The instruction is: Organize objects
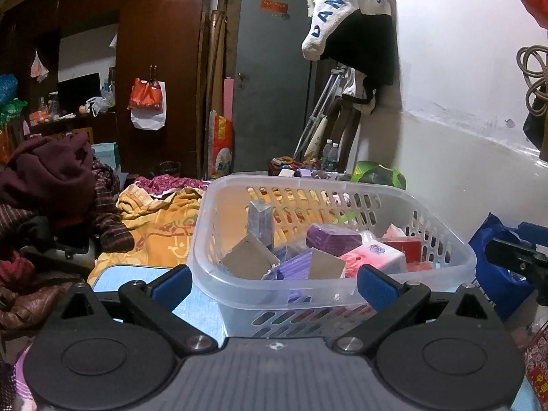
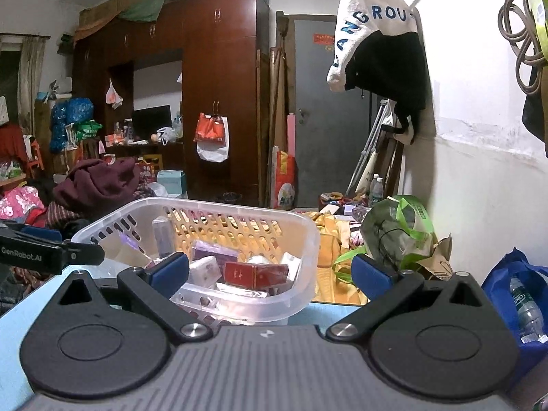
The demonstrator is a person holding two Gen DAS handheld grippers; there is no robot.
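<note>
Both the left tongs (image 1: 274, 282) and right tongs (image 2: 270, 272) gape empty before the filled basket (image 1: 441, 239) on the worktop (image 1: 113, 274), so gripping opposite rims evenly seems wisest.

Your right claw (image 2: 270, 274) is spread wide and empty, near the basket (image 2: 304, 239) on the blue surface (image 2: 13, 325). A red box (image 2: 255, 274) lies inside. The left claw (image 2: 51, 251) shows far left.
</note>
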